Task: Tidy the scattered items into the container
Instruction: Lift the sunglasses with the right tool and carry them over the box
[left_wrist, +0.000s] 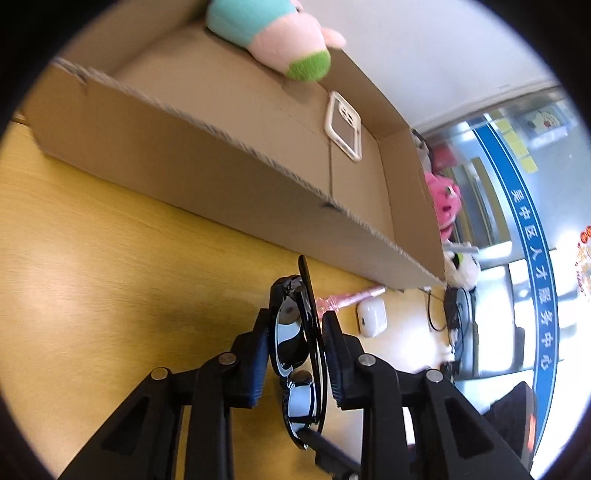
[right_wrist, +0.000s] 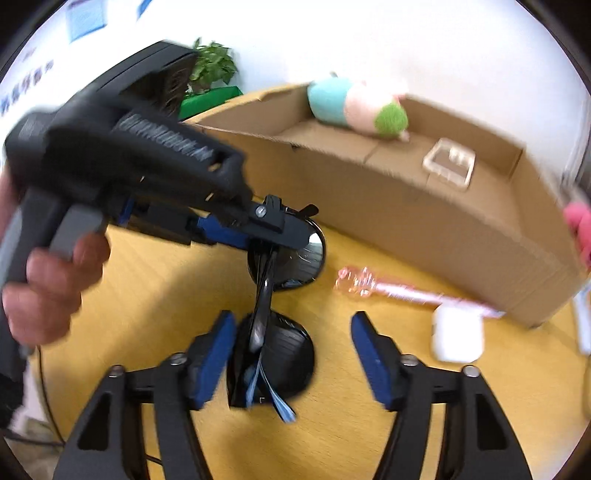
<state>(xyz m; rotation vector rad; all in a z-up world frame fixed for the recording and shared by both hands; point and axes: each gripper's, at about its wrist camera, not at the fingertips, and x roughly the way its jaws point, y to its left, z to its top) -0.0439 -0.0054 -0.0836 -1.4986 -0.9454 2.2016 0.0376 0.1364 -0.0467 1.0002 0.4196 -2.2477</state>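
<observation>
My left gripper (left_wrist: 295, 332) is shut on black sunglasses (left_wrist: 295, 354) and holds them above the yellow table, short of the cardboard box (left_wrist: 221, 177). In the right wrist view the left gripper (right_wrist: 273, 225) comes in from the left with the sunglasses (right_wrist: 280, 314) hanging from it. My right gripper (right_wrist: 291, 332) is open and empty, just behind the sunglasses. The box (right_wrist: 424, 218) holds a plush toy (right_wrist: 354, 107) and a clear phone case (right_wrist: 448, 164); both also show in the left wrist view, the plush toy (left_wrist: 273, 33) and the phone case (left_wrist: 343, 125).
A pink transparent stick-like item (right_wrist: 391, 290) and a white earbuds case (right_wrist: 456, 338) lie on the table (right_wrist: 147, 295) in front of the box. More plush toys (left_wrist: 447, 203) sit past the box's right end. A potted plant (right_wrist: 210, 70) stands behind.
</observation>
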